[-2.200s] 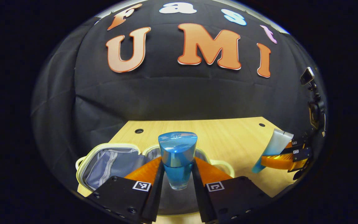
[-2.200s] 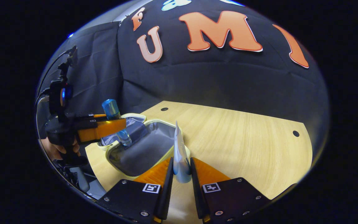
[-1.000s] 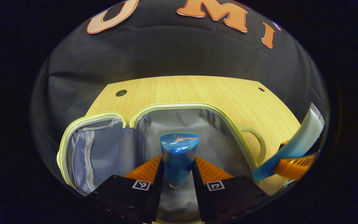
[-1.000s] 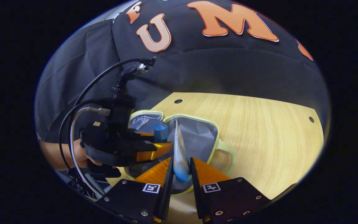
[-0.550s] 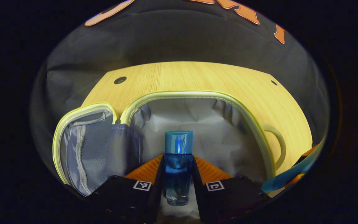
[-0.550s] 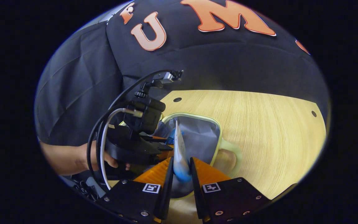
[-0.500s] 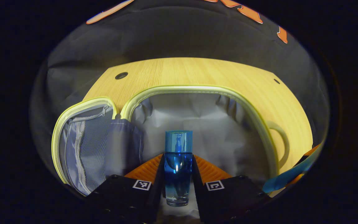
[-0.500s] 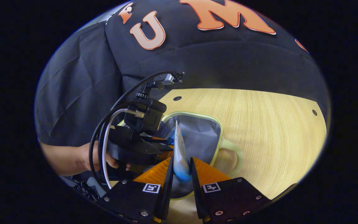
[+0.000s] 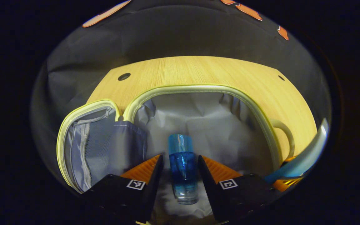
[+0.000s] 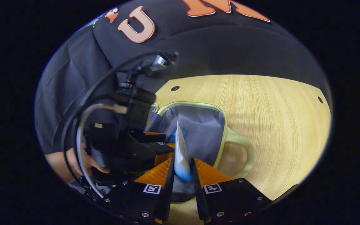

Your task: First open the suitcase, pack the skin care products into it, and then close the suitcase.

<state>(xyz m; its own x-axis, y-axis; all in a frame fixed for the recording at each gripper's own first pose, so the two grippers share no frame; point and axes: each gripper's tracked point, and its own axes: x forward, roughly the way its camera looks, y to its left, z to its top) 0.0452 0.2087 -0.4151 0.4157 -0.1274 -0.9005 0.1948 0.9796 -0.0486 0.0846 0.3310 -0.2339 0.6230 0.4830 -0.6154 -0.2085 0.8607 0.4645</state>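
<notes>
Left gripper view looks down into the open suitcase (image 9: 255,107), whose pale yellow-green rim frames a crumpled grey lining, with the mesh-pocketed lid (image 9: 86,147) folded out flat to the left on the wooden table (image 9: 198,70). The left gripper (image 9: 178,175) sits low inside the main compartment, its jaws parted with a gap on each side of the blue bottle (image 9: 182,167), which lies on the lining between them, cap pointing away (neither finger appears to press on it). At the right edge of this view, just past the suitcase handle (image 9: 284,134), the blue-and-white tube (image 9: 305,157) slants upward. In the right gripper view, the right gripper (image 10: 181,175) is closed on that tube (image 10: 181,153), both fingers squeezing its blue lower end while the flat white end stands up, held over the near rim of the suitcase (image 10: 222,125). Just to its left the left gripper (image 10: 155,148) reaches into the compartment, with a sliver of the blue bottle (image 10: 175,136) beyond it, cables looping over the housing, and a hand (image 10: 83,162) gripping it from below.
</notes>
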